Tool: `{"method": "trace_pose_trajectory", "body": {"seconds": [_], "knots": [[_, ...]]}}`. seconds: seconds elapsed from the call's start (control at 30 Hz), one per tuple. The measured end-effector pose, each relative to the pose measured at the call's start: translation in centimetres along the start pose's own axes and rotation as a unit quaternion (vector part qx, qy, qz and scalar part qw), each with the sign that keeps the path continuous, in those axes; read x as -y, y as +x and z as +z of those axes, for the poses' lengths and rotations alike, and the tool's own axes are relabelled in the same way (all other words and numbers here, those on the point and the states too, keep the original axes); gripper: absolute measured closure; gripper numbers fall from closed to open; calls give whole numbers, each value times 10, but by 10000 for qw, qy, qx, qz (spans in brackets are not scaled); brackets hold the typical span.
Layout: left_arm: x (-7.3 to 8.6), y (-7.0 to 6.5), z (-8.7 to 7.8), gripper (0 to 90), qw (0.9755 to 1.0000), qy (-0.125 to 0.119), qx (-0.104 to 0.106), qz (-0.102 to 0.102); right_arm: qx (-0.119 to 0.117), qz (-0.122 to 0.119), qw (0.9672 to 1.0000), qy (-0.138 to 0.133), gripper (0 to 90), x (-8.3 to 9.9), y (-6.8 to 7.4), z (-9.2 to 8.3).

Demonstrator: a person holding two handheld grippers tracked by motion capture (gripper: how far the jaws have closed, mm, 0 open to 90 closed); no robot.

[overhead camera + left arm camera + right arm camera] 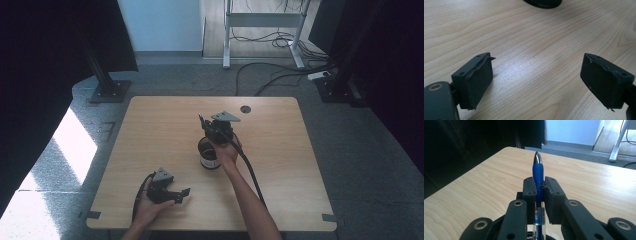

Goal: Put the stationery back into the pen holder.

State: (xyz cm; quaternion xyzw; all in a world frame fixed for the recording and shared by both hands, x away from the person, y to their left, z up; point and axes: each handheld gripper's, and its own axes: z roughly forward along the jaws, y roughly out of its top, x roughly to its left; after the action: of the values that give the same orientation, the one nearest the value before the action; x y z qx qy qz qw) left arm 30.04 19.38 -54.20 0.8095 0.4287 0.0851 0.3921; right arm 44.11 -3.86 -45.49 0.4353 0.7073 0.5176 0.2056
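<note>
Wooden table (150,145), pale grain, dark curtains either side, cables on the floor beyond.

Right gripper (539,185): jaws clamped narrow on a blue pen (538,171). Silver tip points up and away from the camera; clear barrel with a printed label runs down between the linkage arms. In the high view the right gripper (209,129) is held above the table's middle, directly over a dark cylindrical pen holder (207,154), which stands upright under the right hand (226,150). Whether the pen's lower end is already inside the cup I cannot tell; the hand hides the rim on that side.

Left gripper (181,194): resting low near the table's front edge, jaws spread wide, nothing between the pads (477,80). Well apart from the holder.

Risks, as judged from here:
- Grip sits on the smooth rubber sleeve near the tip. Pads meet a round barrel on a thin line, so the pen could swivel or slide down if the hand tilts.
- Holder is light-looking and unsupported. A pen end catching the rim, or the right hand brushing it, could tip or shove it.
- Releasing while the pen is off-centre or too high could bounce it out onto the table.
- Left gripper is too far away to steady the cup in time.
</note>
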Motion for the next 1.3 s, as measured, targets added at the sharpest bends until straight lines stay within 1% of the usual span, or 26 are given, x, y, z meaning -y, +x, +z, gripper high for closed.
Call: {"method": "trace_pose_trajectory", "body": {"seconds": [0.27, 0.53, 0.93, 1.1, 1.3], "knots": [[0, -1, 1, 112, 10000, 18, 14, 1, -16, -31, 10000, -7, 781, 7, 1, -3], [1, -3, 4, 112, 10000, 53, 40, 13, -33, -154, 9999, -69, 779, 16, 2, -15], [1, -4, 4, 113, 9999, 79, 50, 37, -43, -142, 9999, -64, 777, 28, -2, -24], [1, -4, 4, 113, 9999, 85, 48, 60, -65, -160, 9998, -46, 775, 33, -2, -30], [1, -4, 5, 113, 9999, 86, 60, 59, -68, -154, 9999, -24, 765, 40, -7, -37]]}}
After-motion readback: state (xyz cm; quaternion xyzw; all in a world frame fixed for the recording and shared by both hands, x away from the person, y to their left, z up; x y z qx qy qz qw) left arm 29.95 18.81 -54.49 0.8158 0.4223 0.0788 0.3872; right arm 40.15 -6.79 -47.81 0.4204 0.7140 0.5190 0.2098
